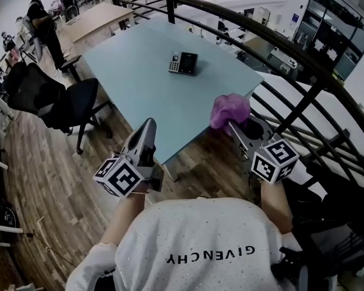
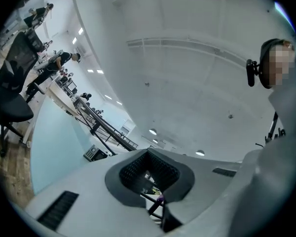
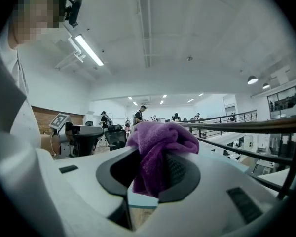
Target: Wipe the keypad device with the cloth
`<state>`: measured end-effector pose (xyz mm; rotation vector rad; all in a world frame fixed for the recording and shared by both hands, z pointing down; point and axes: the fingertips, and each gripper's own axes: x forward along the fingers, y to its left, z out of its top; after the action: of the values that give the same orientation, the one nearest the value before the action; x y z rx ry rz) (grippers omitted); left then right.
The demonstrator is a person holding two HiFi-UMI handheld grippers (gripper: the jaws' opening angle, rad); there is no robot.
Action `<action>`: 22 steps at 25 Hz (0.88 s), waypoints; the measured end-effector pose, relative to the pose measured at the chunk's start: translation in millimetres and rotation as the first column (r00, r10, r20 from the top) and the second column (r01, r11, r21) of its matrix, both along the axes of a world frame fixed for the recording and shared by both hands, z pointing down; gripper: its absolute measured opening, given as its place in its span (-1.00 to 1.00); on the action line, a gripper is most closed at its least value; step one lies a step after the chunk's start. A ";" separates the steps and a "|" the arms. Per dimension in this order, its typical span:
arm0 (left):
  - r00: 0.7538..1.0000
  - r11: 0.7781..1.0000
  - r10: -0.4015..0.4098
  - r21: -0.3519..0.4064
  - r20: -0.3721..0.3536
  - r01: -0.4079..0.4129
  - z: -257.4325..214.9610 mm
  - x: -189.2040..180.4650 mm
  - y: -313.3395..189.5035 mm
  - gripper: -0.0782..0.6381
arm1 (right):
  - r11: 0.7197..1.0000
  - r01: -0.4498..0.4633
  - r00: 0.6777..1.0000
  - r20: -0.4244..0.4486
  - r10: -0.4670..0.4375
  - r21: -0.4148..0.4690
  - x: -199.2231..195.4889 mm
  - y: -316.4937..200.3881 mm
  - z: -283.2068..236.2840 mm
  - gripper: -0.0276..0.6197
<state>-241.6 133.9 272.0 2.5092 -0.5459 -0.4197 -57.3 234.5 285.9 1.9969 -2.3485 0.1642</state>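
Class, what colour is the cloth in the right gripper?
The cloth is purple, clearest in the right gripper view.

Small dark keypad device (image 1: 182,63) lies flat on the pale table (image 1: 139,80). Bunched purple cloth (image 1: 229,109), pinched in the right gripper (image 3: 152,174), hovers at the table's near edge.

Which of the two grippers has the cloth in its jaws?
The right gripper: its jaws are shut on the purple cloth. The left gripper holds nothing.
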 end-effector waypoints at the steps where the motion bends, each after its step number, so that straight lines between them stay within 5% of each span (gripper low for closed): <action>1: 1.000 1.000 0.000 0.009 -0.006 0.000 -2.9 10.5 -7.4 -0.75 | 1.000 0.010 1.000 -0.002 -0.010 0.006 10.1 -9.2 -3.8 -0.59; 9: 1.000 0.999 -0.012 0.033 -0.007 0.013 4.2 76.6 -45.7 -0.75 | 0.994 0.108 0.994 0.011 -0.108 -0.020 70.6 -55.7 12.1 -0.59; 22: 0.985 0.999 -0.031 -0.010 0.168 0.033 52.3 132.8 -117.5 -0.75 | 0.987 0.137 0.985 0.114 -0.127 -0.084 114.2 -120.2 53.6 -0.59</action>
<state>-108.9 16.4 324.3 2.5408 -0.6529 -0.2162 56.9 114.3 339.5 1.8284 -2.4799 0.3751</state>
